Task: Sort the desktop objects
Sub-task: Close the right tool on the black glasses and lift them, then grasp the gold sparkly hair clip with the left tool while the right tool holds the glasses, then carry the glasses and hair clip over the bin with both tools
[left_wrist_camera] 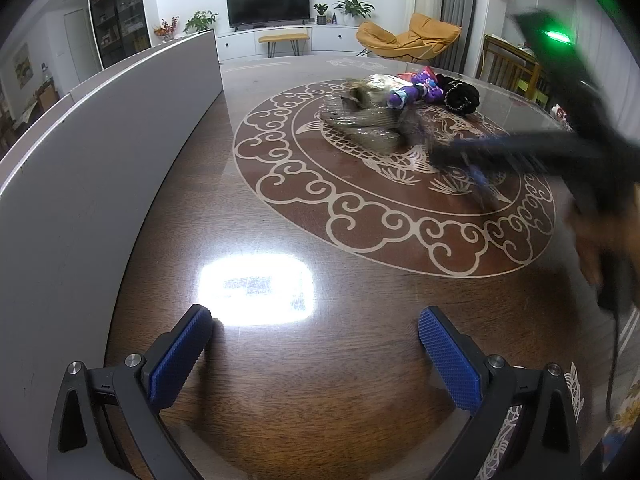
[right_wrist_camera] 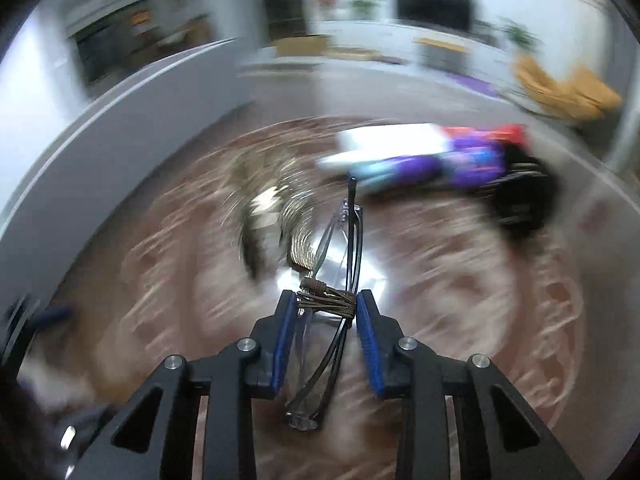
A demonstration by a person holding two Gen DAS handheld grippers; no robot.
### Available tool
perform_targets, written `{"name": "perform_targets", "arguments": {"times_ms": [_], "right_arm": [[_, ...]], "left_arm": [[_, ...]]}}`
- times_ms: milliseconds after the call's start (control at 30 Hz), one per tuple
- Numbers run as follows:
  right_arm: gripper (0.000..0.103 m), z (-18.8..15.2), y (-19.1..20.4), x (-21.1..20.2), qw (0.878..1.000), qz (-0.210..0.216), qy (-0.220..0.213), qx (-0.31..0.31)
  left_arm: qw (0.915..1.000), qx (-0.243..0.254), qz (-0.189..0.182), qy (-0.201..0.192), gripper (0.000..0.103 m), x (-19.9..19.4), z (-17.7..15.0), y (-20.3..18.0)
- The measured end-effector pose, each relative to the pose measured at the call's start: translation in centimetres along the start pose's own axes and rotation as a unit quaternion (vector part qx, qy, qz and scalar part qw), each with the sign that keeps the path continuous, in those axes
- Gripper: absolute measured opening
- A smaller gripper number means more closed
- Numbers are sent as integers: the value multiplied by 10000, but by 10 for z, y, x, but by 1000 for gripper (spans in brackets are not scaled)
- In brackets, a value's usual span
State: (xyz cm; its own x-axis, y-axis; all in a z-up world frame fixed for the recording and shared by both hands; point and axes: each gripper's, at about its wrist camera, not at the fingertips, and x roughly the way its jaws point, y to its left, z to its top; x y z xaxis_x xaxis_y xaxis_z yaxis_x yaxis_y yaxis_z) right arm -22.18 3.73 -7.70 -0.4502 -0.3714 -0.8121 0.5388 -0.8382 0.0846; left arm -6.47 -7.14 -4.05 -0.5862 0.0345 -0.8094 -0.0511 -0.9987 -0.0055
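Note:
My right gripper (right_wrist_camera: 327, 298) is shut on a pair of folded glasses (right_wrist_camera: 351, 216) with a thin dark frame, bound with brown cord (right_wrist_camera: 320, 285). The glasses stick out past the pads, above the table. The right wrist view is smeared by motion. In the left wrist view that gripper (left_wrist_camera: 444, 156) is a dark blur at the right, over the table's pattern. My left gripper (left_wrist_camera: 315, 314) hangs open over bare wood, with nothing between its blue pads (left_wrist_camera: 180, 352). A pile lies mid-table: a shiny striped cloth (left_wrist_camera: 360, 128), a purple item (left_wrist_camera: 416, 88) and a black beaded item (left_wrist_camera: 460, 98).
The dark wooden table (left_wrist_camera: 320, 380) bears a pale cloud-and-fish ornament (left_wrist_camera: 400, 220) and a bright lamp glare (left_wrist_camera: 256, 288). A tall grey panel (left_wrist_camera: 100, 160) stands along its left side. A person's hand (left_wrist_camera: 592, 240) shows at the right edge.

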Motion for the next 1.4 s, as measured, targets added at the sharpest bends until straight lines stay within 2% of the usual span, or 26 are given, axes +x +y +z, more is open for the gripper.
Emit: {"name": "perform_targets", "arguments": {"times_ms": [33,100,233,300,433,600,633,667,700,767,800,833,867,900,967,1100,1167,1267,1400], "right_arm": [[32,-10,11,-6,9999,109,32,-123],[32,-32,24,-18,9997,28,43,-238],[32,-70,16,-41,9973,-722,-102,-133],[32,-79,7,-49,9955,-927,-176,-16],[32,-87,-6,-56,9950,-912,-262,296],[34,-91,-3,-62,9934,-920,-354,593],[37,-91,-2,-62,9936,-856,-359,643],[40,-93,-1,-64,9940,-799,-338,665],[42,-91,-2,-64,9944,-754,-287,679],[56,-87,-3,-63,9950,-701,-141,692],[56,-85,-3,-62,9954,-676,-116,665],[53,-84,-2,-61,9959,-672,-99,605],[29,-83,0,-59,9960,-723,-78,524],[28,-83,1,-59,9954,-828,-52,470],[28,-83,-2,-64,9955,-693,-20,639],[28,-75,6,-86,9955,-618,-229,685],[28,-60,16,-100,9955,-476,-426,705],[28,-28,46,-118,9954,-152,-739,589],[28,17,116,-130,9926,498,-1094,176]], "left_arm": [[10000,-2,-1,-2,103,0,0,0],[10000,-4,7,1,103,0,0,0],[10000,9,14,61,103,6,9,-2],[9999,6,24,143,103,19,27,-5],[9996,-104,108,229,103,53,75,-16],[9989,-151,143,417,103,94,132,-26],[9990,-67,107,417,99,98,137,-27],[9996,-7,102,253,87,97,141,-27],[9998,51,110,126,54,93,142,-27],[9998,143,106,105,54,89,140,-28],[9998,159,78,52,54,86,135,-27],[9999,122,31,10,54,81,127,-24],[10000,78,-17,-5,53,76,121,-21],[9999,-19,-129,-37,53,68,113,-16],[9992,-208,-308,-171,53,48,100,-6],[9952,-511,-496,-676,53,-12,90,17],[9917,-711,-577,-908,53,-39,90,31],[9835,-1068,-763,-1242,53,-87,94,62],[9782,-1269,-521,-1557,53,-141,92,120]]}}
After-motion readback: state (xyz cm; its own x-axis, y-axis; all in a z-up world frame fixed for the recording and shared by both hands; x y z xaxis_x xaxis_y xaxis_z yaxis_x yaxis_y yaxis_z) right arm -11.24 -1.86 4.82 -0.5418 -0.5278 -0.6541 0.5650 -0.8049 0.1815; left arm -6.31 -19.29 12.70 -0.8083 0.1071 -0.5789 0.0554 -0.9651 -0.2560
